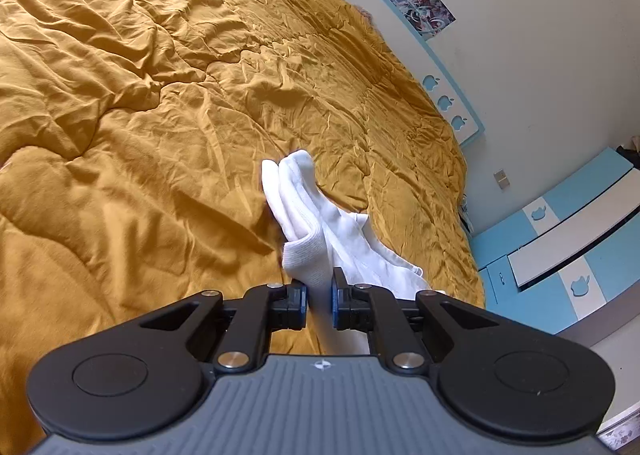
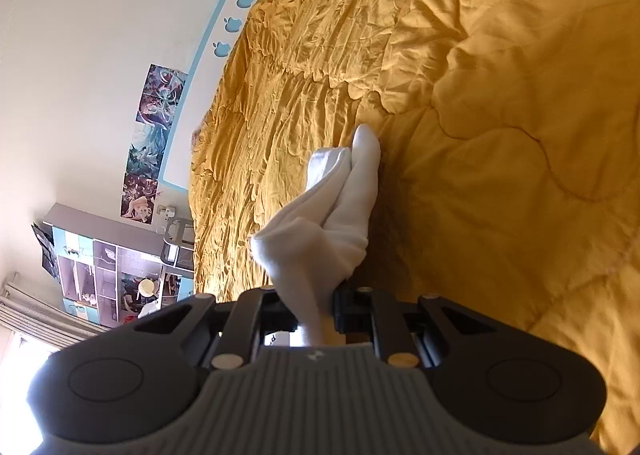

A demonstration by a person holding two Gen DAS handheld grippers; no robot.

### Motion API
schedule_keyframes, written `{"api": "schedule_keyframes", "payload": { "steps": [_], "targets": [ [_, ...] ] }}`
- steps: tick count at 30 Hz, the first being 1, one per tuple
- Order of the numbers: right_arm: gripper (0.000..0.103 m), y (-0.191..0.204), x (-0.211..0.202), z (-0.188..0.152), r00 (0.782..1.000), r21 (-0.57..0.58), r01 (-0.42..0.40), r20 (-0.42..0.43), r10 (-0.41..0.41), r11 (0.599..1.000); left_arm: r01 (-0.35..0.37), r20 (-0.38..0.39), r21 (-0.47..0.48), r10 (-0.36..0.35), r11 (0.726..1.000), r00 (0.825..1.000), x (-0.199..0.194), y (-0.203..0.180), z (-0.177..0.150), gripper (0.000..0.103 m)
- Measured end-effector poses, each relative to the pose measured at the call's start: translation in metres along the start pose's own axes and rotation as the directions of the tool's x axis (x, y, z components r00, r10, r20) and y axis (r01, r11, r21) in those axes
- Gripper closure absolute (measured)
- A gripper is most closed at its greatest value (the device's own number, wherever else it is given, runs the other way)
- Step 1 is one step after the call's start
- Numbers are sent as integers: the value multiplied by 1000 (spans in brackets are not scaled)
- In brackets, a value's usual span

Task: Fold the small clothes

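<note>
A pair of white socks (image 1: pixel 304 211) hangs over the mustard quilt (image 1: pixel 140 103). My left gripper (image 1: pixel 319 297) is shut on the ribbed cuff end of the socks, with the toes pointing away toward the bed. In the right wrist view my right gripper (image 2: pixel 316 305) is shut on the white socks (image 2: pixel 340 207) too; the fabric bunches between the jaws and the toe ends stick up ahead over the quilt (image 2: pixel 500 115). The two socks lie together, one against the other.
The bed's blue-and-white headboard (image 1: pixel 448 95) with apple cut-outs stands against the wall. Blue-and-white drawers (image 1: pixel 560 247) stand past the bed's right edge. A shelf unit (image 2: pixel 108 279) and posters (image 2: pixel 152 143) are on the far wall.
</note>
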State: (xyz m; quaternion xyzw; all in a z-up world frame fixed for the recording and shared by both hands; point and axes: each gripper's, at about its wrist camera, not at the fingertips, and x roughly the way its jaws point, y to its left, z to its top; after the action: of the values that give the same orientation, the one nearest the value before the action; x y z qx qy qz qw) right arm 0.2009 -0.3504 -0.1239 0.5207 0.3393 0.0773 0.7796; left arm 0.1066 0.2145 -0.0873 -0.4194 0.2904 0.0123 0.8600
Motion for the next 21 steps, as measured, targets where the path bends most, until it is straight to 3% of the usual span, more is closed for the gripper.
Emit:
{"api": "schedule_keyframes", "payload": {
  "steps": [10,17,19,21],
  "targets": [
    [93,-5,-73,-43,998,-18,24,-52,-25,1000,8,-95,-28,-10,1000,995,-56,17,-21,92],
    [92,-66,-100,-62,995,177,96,-53,-88,980,-26,-150,-187,-3,982,989,-64,73,-46,91],
    [92,-78,-112,-63,993,202,114,-36,-109,973,-24,-135,-157,3,987,991,-70,78,-49,92],
    [92,-81,-127,-60,992,179,124,-1,-126,976,-61,-114,-75,52,995,992,-76,73,-48,88]
  ]
}}
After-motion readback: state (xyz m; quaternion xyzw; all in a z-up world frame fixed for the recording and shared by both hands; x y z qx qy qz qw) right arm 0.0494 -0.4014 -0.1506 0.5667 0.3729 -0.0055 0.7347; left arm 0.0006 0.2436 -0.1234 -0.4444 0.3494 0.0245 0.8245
